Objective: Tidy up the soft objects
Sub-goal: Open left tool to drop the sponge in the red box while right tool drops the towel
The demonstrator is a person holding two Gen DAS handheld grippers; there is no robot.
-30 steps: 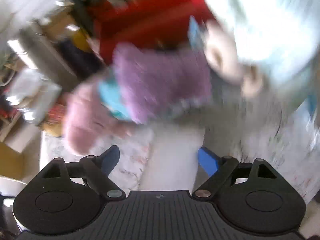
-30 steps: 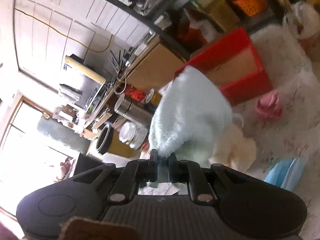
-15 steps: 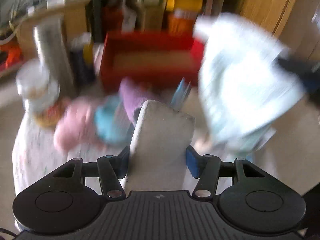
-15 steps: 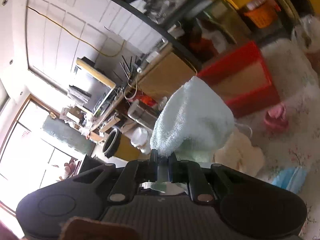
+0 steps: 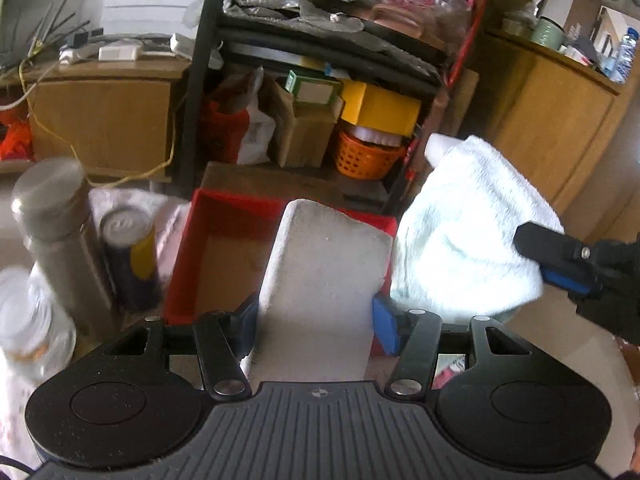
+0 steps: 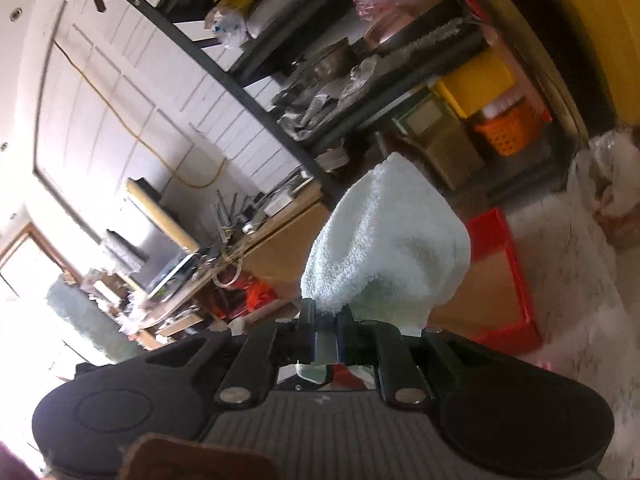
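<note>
Above the red tray, left jaws newly clamp the sponge; right jaws grip towel.

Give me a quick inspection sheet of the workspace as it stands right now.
Surface: pale floral cloth, partly in view.
Job's things: grey sponge block and white towel, both held up; red tray looks empty where visible.
Clutter: steel flask, drink can, clear jar.
Grippers: left gripper clamps the sponge block; right gripper pinches the towel's edge.
Cables: yellow cord along the wooden cabinet.
Surroundings: crowded black shelf rack, orange basket.
</note>
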